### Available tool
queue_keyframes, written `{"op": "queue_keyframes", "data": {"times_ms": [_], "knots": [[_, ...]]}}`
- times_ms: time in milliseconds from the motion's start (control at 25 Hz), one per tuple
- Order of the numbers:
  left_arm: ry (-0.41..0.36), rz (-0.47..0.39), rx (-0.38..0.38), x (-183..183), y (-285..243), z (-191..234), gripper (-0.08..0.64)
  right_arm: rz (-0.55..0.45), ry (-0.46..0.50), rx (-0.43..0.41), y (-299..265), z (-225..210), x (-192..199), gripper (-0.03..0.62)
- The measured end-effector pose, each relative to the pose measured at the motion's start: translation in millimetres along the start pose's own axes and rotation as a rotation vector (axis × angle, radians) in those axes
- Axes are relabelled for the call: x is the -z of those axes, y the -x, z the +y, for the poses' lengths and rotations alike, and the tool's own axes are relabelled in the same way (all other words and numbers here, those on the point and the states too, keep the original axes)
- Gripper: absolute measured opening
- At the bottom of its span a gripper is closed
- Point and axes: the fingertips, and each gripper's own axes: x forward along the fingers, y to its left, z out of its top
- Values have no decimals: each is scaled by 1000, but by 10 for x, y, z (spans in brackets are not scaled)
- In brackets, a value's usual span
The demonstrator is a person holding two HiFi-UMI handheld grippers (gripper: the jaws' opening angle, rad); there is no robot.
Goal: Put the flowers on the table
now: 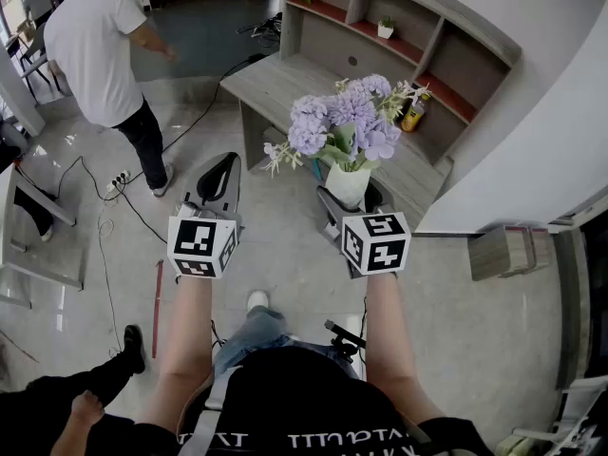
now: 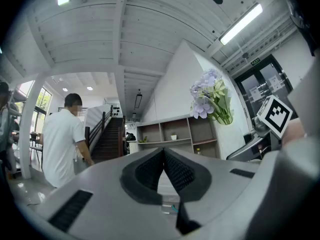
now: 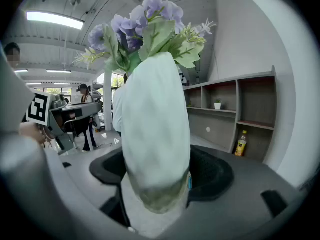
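A bunch of purple and white flowers (image 1: 344,122) stands in a white vase (image 1: 348,184), held upright in the air in front of the grey table (image 1: 275,82). My right gripper (image 1: 351,196) is shut on the vase (image 3: 156,134), whose body fills the space between the jaws; the flowers (image 3: 145,29) rise above it. My left gripper (image 1: 218,174) is shut with nothing in it, held level to the left of the vase. In the left gripper view its pads (image 2: 176,171) meet, and the flowers (image 2: 211,96) show at upper right.
Wall shelves (image 1: 418,41) above the table hold a small potted plant (image 1: 386,28) and a yellow bottle (image 1: 412,112). A person in a white shirt (image 1: 100,50) stands at the far left. Cables and a power strip (image 1: 119,180) lie on the floor.
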Motion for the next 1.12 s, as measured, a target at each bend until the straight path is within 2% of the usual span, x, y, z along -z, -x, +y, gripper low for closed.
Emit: {"op": "queue_keyframes", "data": {"times_ms": [280, 600, 800, 1000, 1120], "knots": [[-27, -27, 18, 87, -46, -10, 10, -41, 3, 12, -91, -14, 44, 373], [-44, -125, -18, -33, -106, 152, 11, -111, 16, 28, -206, -45, -26, 373], [-56, -174, -25, 82, -91, 218, 11, -166, 15, 42, -324, -84, -36, 373], [-67, -225, -11, 129, 246, -51, 10, -230, 33, 64, 23, -17, 74, 373], [-35, -208, -24, 164, 215, 52, 10, -207, 26, 64, -25, -16, 68, 373]]}}
